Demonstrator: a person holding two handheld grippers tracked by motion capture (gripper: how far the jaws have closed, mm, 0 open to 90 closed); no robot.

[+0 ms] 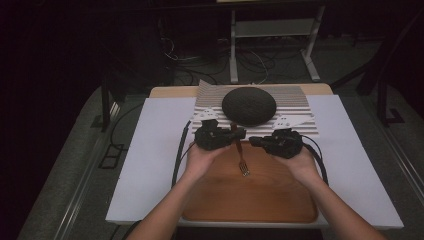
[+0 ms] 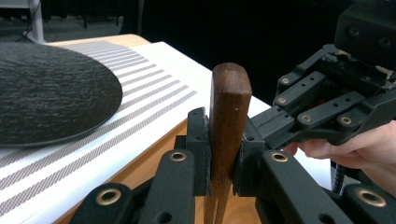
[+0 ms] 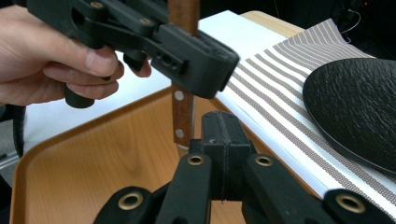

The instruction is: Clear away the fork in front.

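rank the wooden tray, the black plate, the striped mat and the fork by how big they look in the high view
1. wooden tray
2. striped mat, partly covered by the plate, so close to the tray but unsure
3. black plate
4. fork, held upright in the left gripper, by far the smallest

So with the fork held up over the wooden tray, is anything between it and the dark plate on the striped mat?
Nothing visible does. The left hand-held gripper is shut on the fork by its wooden handle; the path to the dark plate looks open. The right hand-held gripper sits shut beside it, not in between.
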